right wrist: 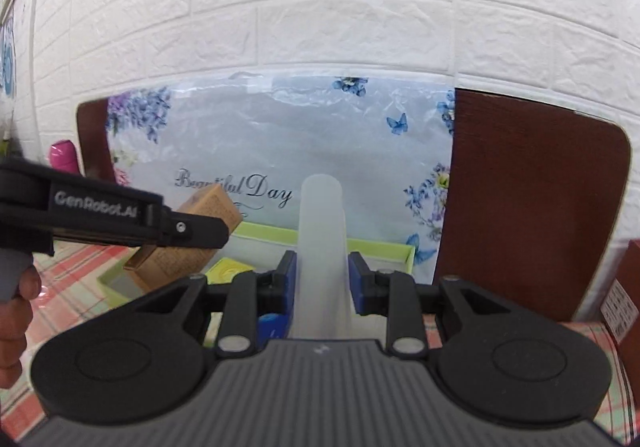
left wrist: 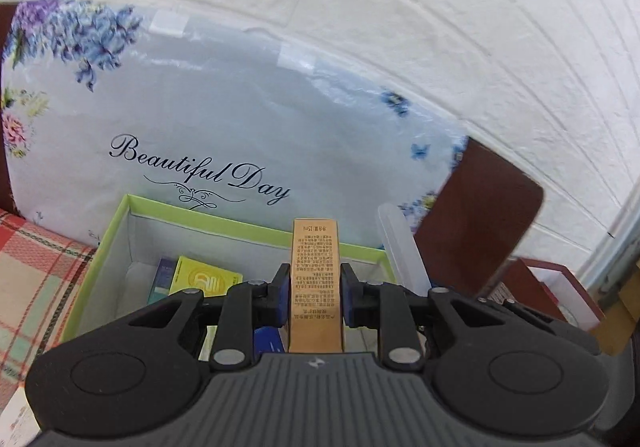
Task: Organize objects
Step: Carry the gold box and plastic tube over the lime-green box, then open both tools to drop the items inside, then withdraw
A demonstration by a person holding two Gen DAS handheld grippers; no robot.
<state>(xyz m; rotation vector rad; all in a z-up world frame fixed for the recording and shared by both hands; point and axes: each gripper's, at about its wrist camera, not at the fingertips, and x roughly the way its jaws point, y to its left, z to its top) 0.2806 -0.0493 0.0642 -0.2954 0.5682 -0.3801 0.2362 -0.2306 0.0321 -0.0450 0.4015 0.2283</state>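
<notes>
Kraft-brown card fills the middle of the left wrist view: a slim carton (left wrist: pixel 316 279) printed with small text is clamped lengthwise between the blue pads of the left gripper (left wrist: pixel 316 295), jaws closed on its long sides so it sticks straight out ahead. Below and beyond it lies a green-rimmed open box (left wrist: pixel 132 207) on a checked cloth (left wrist: pixel 36 271), already holding a yellow packet (left wrist: pixel 204 281) and a darker blue one beside it. The carton hangs above the box's near right part, apparently so that it can be lowered in beside them. A flowered bag (left wrist: pixel 224 119) reading "Beautiful Day" leans against the white brick-patterned wall (left wrist: pixel 440 7) behind, and a translucent tube (left wrist: pixel 398 243) shows just right of the carton.

In the right wrist view, that frosted plastic tube (right wrist: pixel 322 247) is held the same way: the right gripper (right wrist: pixel 322 279) is closed on its sides, with its rounded end pointing forward over the green-rimmed box (right wrist: pixel 384 247). To the left, the left gripper's black body crosses the frame with the brown carton (right wrist: pixel 200 231) tilted above the box's left end, a person's hand (right wrist: pixel 16 311) on the handle. Both items look carried to the box together, probably for a side-by-side drop; neither is in it yet.
</notes>
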